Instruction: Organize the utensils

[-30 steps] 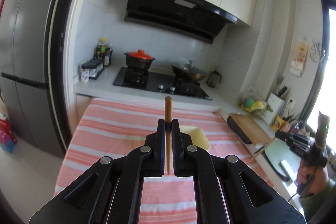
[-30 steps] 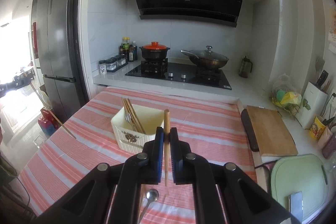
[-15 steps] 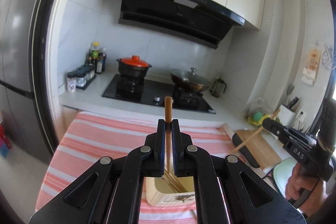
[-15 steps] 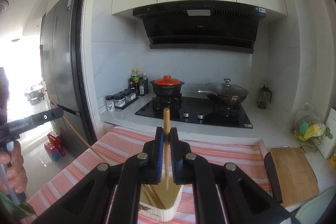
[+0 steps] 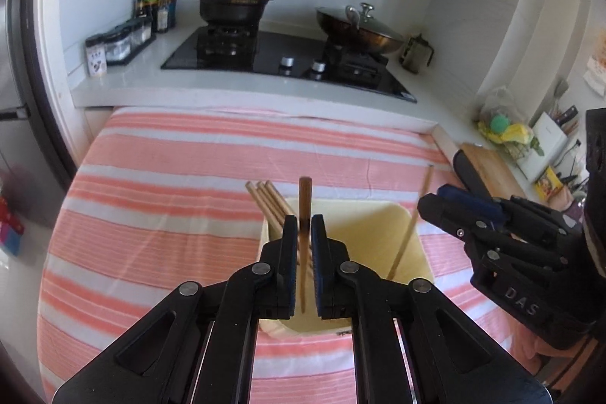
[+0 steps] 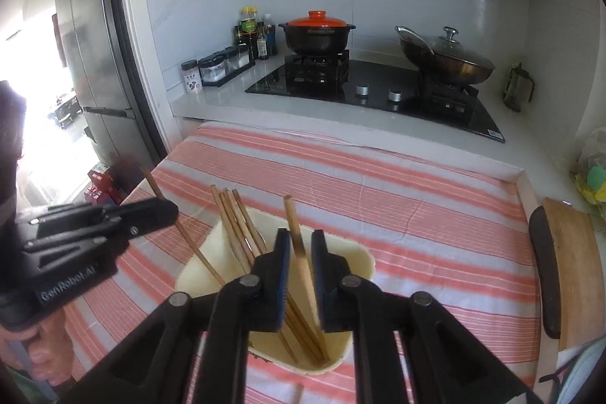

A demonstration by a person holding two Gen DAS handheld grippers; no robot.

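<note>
A cream utensil holder stands on the striped cloth, with several wooden chopsticks leaning in it. My left gripper is just above the holder with its jaws slightly apart, and a chopstick stands loose between them. My right gripper is over the holder with its jaws apart, and a chopstick leans loose between them into the holder. The right gripper also shows in the left wrist view, and the left gripper in the right wrist view.
A stove with a red-lidded pot and a wok stands behind the table. Condiment jars sit at the back left. A cutting board lies at the right. A fridge stands left.
Both grippers came down over the holder from higher up. Their jaws went from shut on the chopsticks to apart, with the chopsticks dropping into the holder.
</note>
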